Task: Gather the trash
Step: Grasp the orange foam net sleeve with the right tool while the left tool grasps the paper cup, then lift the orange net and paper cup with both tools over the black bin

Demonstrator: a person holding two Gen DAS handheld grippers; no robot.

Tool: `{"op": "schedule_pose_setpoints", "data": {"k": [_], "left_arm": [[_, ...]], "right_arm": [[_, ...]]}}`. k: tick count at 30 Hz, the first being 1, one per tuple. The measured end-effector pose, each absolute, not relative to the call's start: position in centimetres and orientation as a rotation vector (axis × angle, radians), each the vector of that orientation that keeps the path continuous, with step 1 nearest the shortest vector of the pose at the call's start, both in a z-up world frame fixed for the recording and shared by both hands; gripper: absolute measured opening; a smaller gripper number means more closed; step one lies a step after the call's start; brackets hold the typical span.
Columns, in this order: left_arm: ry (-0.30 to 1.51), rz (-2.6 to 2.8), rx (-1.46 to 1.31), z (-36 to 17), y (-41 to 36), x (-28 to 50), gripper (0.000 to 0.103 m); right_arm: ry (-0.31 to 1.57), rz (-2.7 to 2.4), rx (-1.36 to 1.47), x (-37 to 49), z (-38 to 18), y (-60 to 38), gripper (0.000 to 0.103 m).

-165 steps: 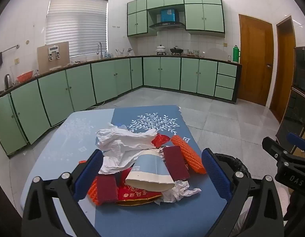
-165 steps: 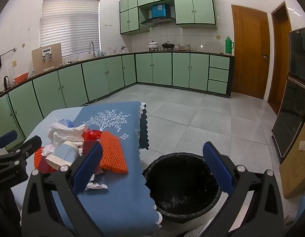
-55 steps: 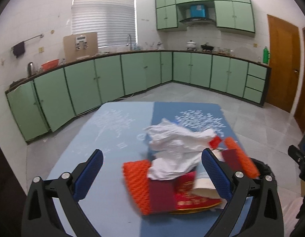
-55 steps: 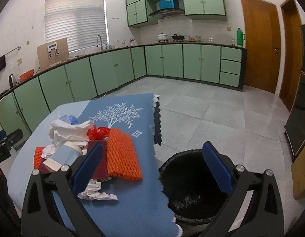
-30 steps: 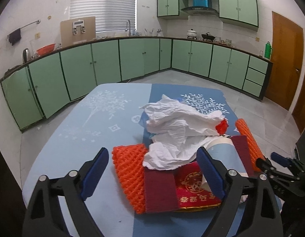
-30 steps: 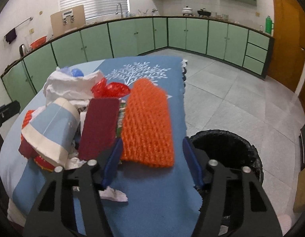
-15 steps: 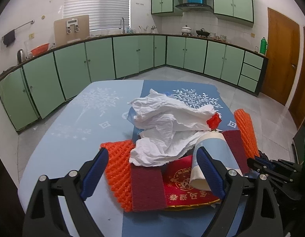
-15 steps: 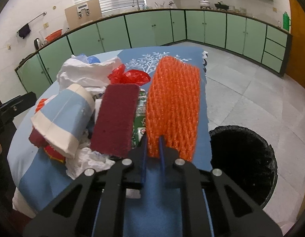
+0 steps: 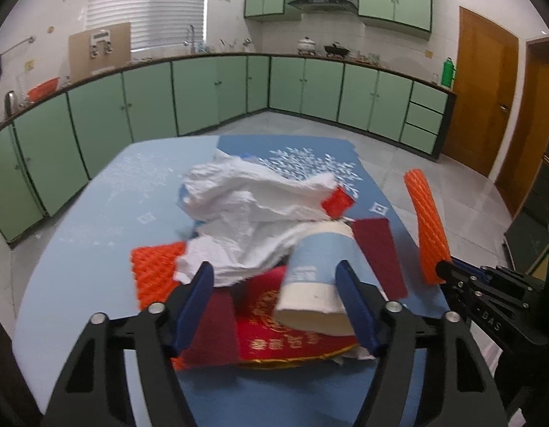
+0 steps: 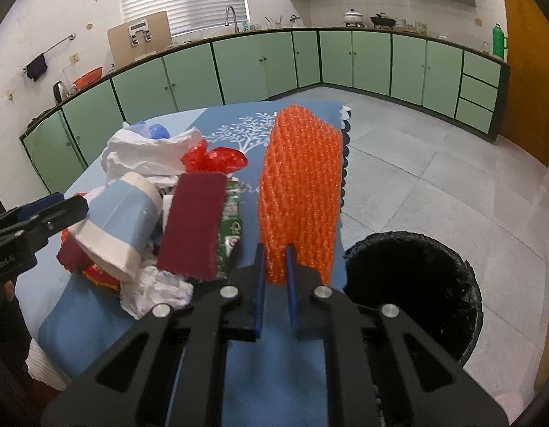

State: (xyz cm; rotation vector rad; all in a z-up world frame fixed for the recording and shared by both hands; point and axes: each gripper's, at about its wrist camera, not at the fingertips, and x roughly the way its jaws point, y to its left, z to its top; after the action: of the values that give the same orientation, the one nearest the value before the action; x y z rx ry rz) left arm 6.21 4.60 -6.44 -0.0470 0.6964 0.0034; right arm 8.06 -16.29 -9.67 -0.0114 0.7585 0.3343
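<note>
Orange foam net (image 10: 303, 192): held upright by its lower edge, lifted off the bench, just left of the bin in the right wrist view.
Right claw (image 10: 274, 274): closed almost fully on the net's bottom edge, only the thin foam kept between the blue pads.
Left claw (image 9: 274, 306): held part open over the near edge of the pile, nothing gripped; the paper cup (image 9: 317, 277) was seen lying on its side between the pads, whether touched could not be told.
Trash pile: crumpled white paper (image 9: 253, 210), a second orange net (image 9: 153, 274), maroon pads (image 10: 194, 220), a red printed wrapper (image 9: 288, 338) and a red plastic scrap (image 10: 217, 158) were heaped together mid-bench.
Bench (image 9: 96, 213): covered by a blue cloth with a white tree print.
Bin (image 10: 413, 291): black-lined, open, set on the floor just beside the bench's right edge.
Step in hand: judged to be the carrying of the first piece to the bin; most trash was left uncollected.
Next move: the net would need to be swung right over the bin mouth and released; the cup looked ready to be closed on.
</note>
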Motion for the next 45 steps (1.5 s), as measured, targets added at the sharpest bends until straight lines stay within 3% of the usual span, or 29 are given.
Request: {"op": "schedule_pose_setpoints", "data": {"k": [4,6,10,12,16,17,18,25,26,29,37,41,43,45], "left_arm": [[0.718,-0.040,-0.053,-6.9,4.1,6.5,0.057],[0.718,-0.058,-0.055,-7.0,3.9,6.4,0.043],[0.712,-0.079,-0.048,-7.0,3.3,6.3,0.034],[0.709,-0.073,-0.047,-7.0,3.6,6.2,0.023],[0.695,-0.076,-0.058,-6.8,3.9,5.9,0.016],[0.689,-0.074,-0.054,-6.7,3.9,5.7,0.001],[0.683,-0.071,-0.050,-6.6,3.9,5.6,0.000],[0.694,-0.078,-0.088,-6.5,4.4,5.4,0.000],[0.697,-0.079,-0.101,-6.5,4.6,5.3,0.005],[0.699,-0.078,-0.115,-6.6,4.7,4.9,0.063],[0.740,-0.120,-0.104,-7.4,3.5,5.4,0.084],[0.779,-0.133,-0.113,-8.2,3.2,6.1,0.085],[0.789,-0.134,-0.132,-8.5,3.4,6.2,0.075],[0.796,-0.139,-0.153,-8.7,3.7,6.3,0.055]], "right_arm": [[0.768,0.329,-0.007,8.1,-10.1,-16.7,0.010],[0.769,0.328,-0.004,8.0,-10.2,-16.7,0.010],[0.772,0.329,-0.001,8.3,-10.0,-16.4,0.010],[0.771,0.329,-0.001,8.3,-9.9,-16.4,0.010],[0.763,0.328,0.003,8.0,-9.8,-16.5,0.010],[0.760,0.327,0.003,8.0,-9.7,-16.5,0.010],[0.758,0.326,0.003,7.9,-9.7,-16.5,0.010],[0.735,0.329,0.004,7.2,-9.3,-16.7,0.010],[0.734,0.329,0.001,7.1,-9.4,-16.8,0.010],[0.737,0.327,0.000,6.9,-9.6,-16.8,0.010],[0.738,0.315,0.002,7.0,-8.9,-16.9,0.010],[0.743,0.308,0.002,7.1,-9.0,-16.8,0.010],[0.747,0.304,0.003,7.2,-9.1,-16.7,0.010],[0.751,0.298,0.005,7.4,-9.1,-16.7,0.011]]}}
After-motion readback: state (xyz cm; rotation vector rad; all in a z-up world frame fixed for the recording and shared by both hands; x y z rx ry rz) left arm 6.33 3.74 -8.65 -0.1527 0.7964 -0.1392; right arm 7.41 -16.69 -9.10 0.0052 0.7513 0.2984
